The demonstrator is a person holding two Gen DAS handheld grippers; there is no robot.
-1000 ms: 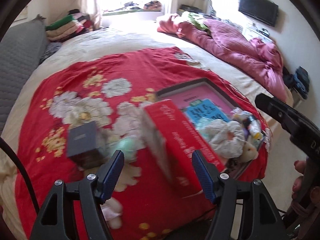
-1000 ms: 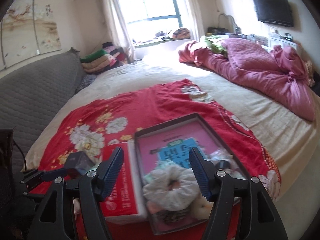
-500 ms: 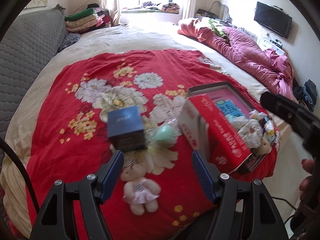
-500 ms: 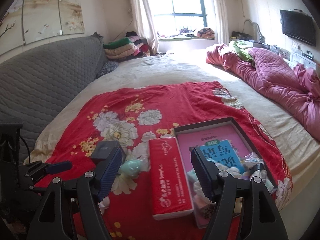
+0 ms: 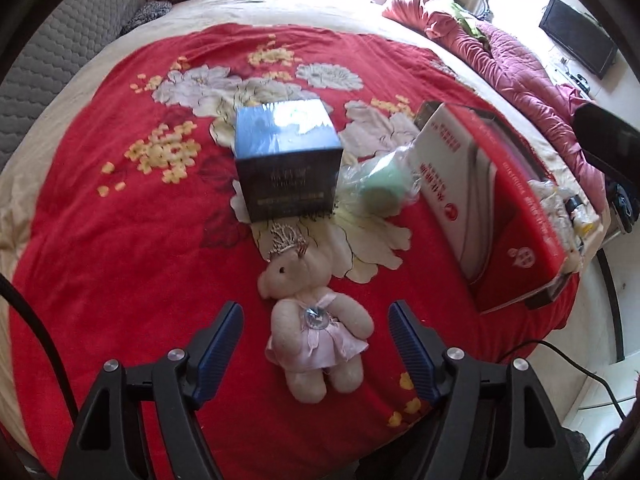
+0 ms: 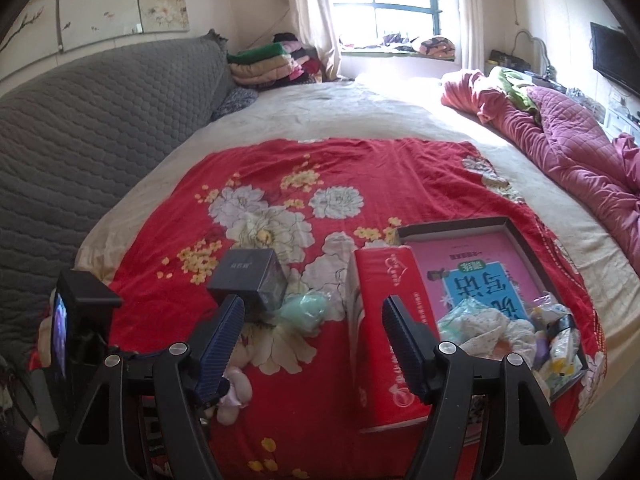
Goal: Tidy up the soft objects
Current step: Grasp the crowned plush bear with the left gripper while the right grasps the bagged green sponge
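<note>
Plush bear (image 5: 312,320) lies on red blanket (image 5: 120,240) just below dark box (image 5: 286,168), head toward box, long axis along L gripper (image 5: 316,346), whose empty jaws are opening either side; R gripper (image 6: 312,336) released, farther.

Bright daylight from blown-out window (image 6: 386,20); glare on bed (image 6: 360,104); fisheye edges bent, dark; slight blur.
</note>
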